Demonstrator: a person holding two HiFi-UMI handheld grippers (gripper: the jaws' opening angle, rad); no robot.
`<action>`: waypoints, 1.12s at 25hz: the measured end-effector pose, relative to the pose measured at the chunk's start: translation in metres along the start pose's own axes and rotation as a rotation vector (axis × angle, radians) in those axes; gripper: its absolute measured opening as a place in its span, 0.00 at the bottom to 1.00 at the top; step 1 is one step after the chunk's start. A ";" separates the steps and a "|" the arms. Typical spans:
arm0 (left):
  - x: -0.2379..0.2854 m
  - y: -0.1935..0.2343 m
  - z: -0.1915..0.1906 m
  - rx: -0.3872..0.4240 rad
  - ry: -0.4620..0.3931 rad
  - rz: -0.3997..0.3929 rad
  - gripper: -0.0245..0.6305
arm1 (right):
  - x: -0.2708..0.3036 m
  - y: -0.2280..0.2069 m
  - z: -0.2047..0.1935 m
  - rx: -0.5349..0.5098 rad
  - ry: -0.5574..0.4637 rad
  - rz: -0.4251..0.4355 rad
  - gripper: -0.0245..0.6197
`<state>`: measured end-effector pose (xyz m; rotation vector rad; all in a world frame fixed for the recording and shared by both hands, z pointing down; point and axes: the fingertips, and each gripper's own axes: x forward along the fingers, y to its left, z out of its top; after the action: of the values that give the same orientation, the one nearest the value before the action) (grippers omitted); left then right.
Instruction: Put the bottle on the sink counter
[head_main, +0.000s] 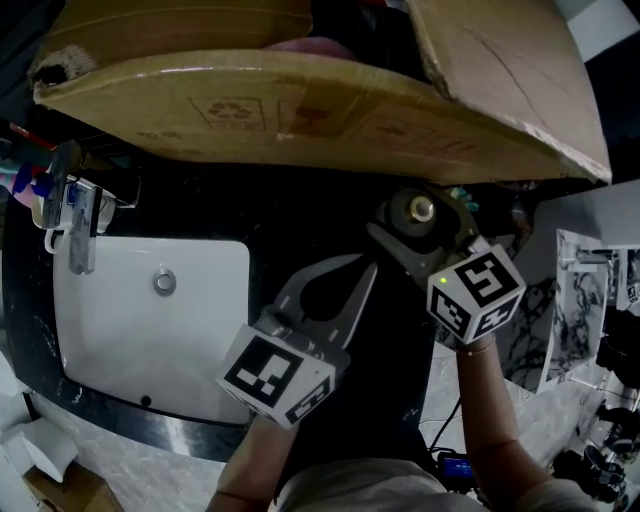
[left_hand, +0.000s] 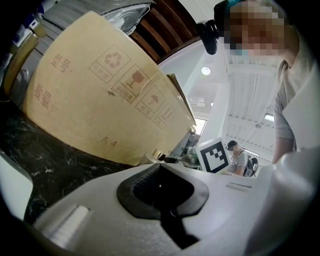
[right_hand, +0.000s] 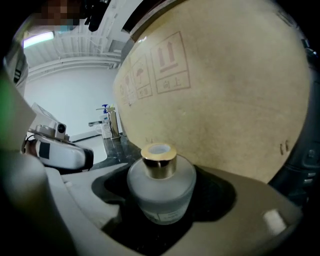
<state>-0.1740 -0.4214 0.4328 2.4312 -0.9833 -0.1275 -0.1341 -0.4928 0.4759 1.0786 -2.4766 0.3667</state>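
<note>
A squat frosted-glass bottle (right_hand: 160, 189) with a gold cap stands upright between the jaws of my right gripper (right_hand: 165, 176), which is shut on it. From the head view the bottle (head_main: 414, 210) shows from above, held by the right gripper (head_main: 418, 224) over the black marble sink counter (head_main: 300, 215), close to the cardboard box. Whether the bottle's base touches the counter cannot be told. My left gripper (head_main: 356, 264) hovers over the counter to the bottle's left. In its own view, the left gripper (left_hand: 161, 165) is shut with nothing in it.
A large cardboard box (head_main: 300, 100) overhangs the far side of the counter. The white sink basin (head_main: 120, 330) and a chrome faucet (head_main: 80, 225) lie at the left, with small bottles (head_main: 35, 190) beside the faucet. Printed sheets (head_main: 590, 290) sit at the right.
</note>
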 end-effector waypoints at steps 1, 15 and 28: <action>-0.002 0.000 0.000 0.000 0.000 0.007 0.05 | -0.004 0.000 0.002 0.011 -0.021 -0.002 0.59; -0.017 -0.057 0.007 0.084 -0.019 0.020 0.05 | -0.077 0.015 0.025 0.019 -0.161 -0.004 0.59; -0.048 -0.137 0.015 0.161 -0.085 0.096 0.05 | -0.185 0.065 0.037 0.003 -0.323 0.088 0.58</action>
<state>-0.1272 -0.3121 0.3477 2.5353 -1.1880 -0.1229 -0.0778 -0.3465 0.3521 1.1061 -2.8145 0.2373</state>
